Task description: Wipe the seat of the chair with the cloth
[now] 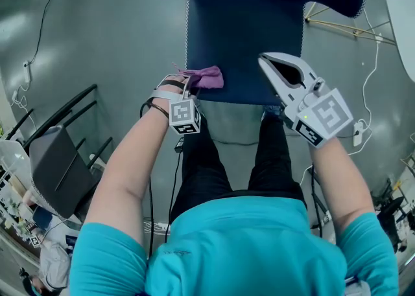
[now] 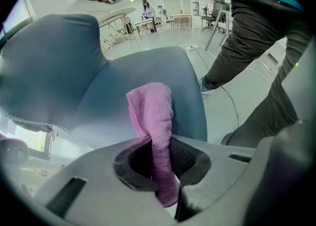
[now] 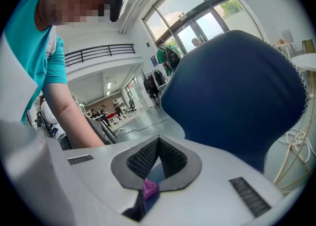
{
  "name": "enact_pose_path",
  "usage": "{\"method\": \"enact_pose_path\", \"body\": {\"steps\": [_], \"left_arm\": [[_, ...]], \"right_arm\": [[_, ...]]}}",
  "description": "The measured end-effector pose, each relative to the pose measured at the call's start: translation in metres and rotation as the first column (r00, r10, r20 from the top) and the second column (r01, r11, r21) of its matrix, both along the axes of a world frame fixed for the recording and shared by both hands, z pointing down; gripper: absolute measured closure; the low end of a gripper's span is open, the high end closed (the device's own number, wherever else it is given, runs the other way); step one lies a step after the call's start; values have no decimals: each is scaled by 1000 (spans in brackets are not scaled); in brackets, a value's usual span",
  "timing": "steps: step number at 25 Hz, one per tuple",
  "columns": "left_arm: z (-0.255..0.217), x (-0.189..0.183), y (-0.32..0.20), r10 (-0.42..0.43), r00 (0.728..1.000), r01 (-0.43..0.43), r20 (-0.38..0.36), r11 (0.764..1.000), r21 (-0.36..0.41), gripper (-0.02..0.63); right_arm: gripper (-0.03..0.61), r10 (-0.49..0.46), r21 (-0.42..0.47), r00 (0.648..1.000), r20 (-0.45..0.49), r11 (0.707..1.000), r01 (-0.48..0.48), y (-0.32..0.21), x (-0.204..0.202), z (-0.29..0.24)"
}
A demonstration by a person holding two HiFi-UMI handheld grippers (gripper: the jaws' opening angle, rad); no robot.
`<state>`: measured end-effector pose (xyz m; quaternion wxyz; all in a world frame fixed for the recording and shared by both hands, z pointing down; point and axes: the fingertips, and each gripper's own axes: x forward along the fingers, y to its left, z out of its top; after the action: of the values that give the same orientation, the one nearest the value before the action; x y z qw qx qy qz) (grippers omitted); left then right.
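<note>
From the head view, the left tool's (image 1: 192, 86) jaws are hidden under its marker cube and the hand, which also cover part of the cloth (image 1: 207, 77). The chair's (image 1: 246, 35) backrest is cut off by the top edge, and its base lies out of sight below the seat. In the right gripper view, the right tool's (image 3: 158, 141) own body covers nearly all of the seat; only a purple scrap of the cloth shows through the gap behind its pads. The people (image 3: 101, 112) far off in the hall are too small to make out.
</note>
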<state>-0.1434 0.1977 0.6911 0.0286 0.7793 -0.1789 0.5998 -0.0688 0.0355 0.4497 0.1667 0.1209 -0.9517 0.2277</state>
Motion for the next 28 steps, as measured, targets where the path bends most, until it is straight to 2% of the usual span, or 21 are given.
{"method": "enact_pose_path", "body": {"steps": [8,10,13,14,16,18,21,24,28], "left_arm": [[-1,13,50,31,999,-33,-39,997,-64,563],[-2,21,72,49,996,-58,-72,991,-124,563],[-5,36,125,98,986,-129,-133,961,-246,563],[-7,40,138,97,985,-133,-146,955,-265,563],[-15,47,144,54,985,-97,-164,959,-266,562],[-25,52,127,-9,982,-37,-188,970,-241,563],[-40,59,74,-70,970,28,-234,984,-178,563],[-55,61,2,-80,964,61,-253,995,-84,563],[-66,65,-99,-76,971,88,-229,995,42,563]], "right_arm": [[581,-6,-3,1000,5,1000,6,8,-4,-2],[581,-5,-4,1000,6,1000,5,9,-4,-3],[581,0,-4,1000,12,1000,0,10,-4,-6],[581,3,-4,1000,14,1000,-3,10,-4,-7],[581,9,-4,1000,21,1000,-9,8,-2,-9],[581,18,-4,1000,24,1000,-18,4,3,-9],[581,38,-8,999,23,999,-38,-4,13,-7],[581,59,-16,998,23,998,-59,-11,25,-7],[581,94,-25,995,23,995,-94,-24,48,-7]]}}
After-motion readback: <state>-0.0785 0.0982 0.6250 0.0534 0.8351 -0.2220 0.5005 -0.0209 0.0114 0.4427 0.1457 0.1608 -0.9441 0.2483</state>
